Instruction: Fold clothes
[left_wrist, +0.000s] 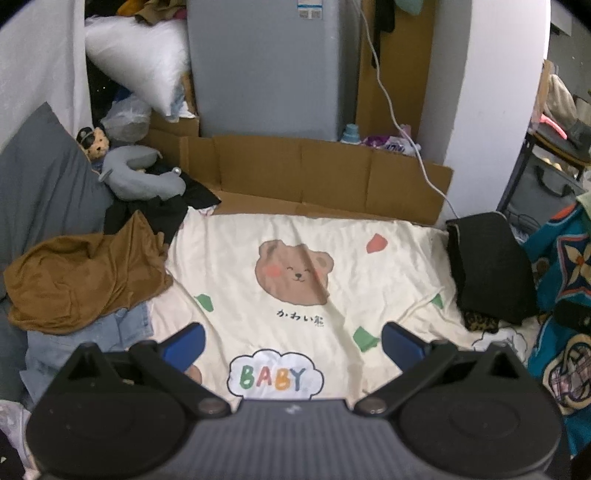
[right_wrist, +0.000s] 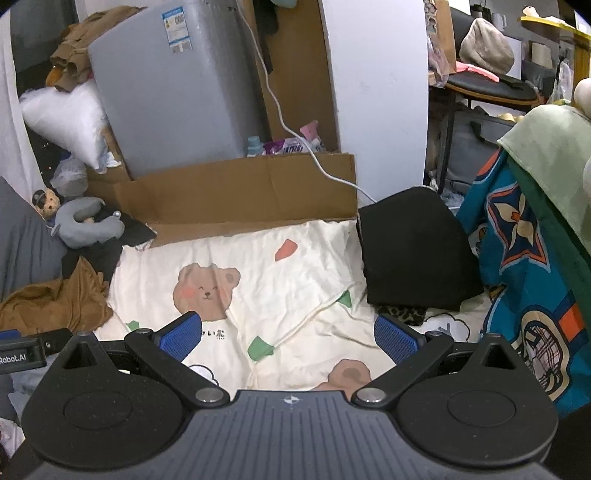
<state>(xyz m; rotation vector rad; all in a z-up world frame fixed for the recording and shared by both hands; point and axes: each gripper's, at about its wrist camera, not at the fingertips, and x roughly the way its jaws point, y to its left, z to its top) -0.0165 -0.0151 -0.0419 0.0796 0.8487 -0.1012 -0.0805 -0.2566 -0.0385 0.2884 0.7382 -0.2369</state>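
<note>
Nearest to the camera, the left gripper (left_wrist: 291, 341) hangs over the cream bear-print sheet (left_wrist: 295, 258), with its blue pads wide apart and nothing between them. The right gripper (right_wrist: 288, 332) is the same: widely spread and empty, above the same sheet.

The clothes to fold lie in a loose pile at the left side of the sheet. A crumpled brown garment (left_wrist: 81, 277) is on top, a light blue denim piece (left_wrist: 92, 343) lies under its near edge, and some black clothing (left_wrist: 159, 214) is behind it. At the right edge of the sheet there is a folded black garment (left_wrist: 487, 266), which rests on a leopard-print piece (left_wrist: 480, 323). Behind the sheet stands a cardboard sheet (left_wrist: 314, 173), and a grey neck pillow (left_wrist: 140, 173) lies at the far left
</note>
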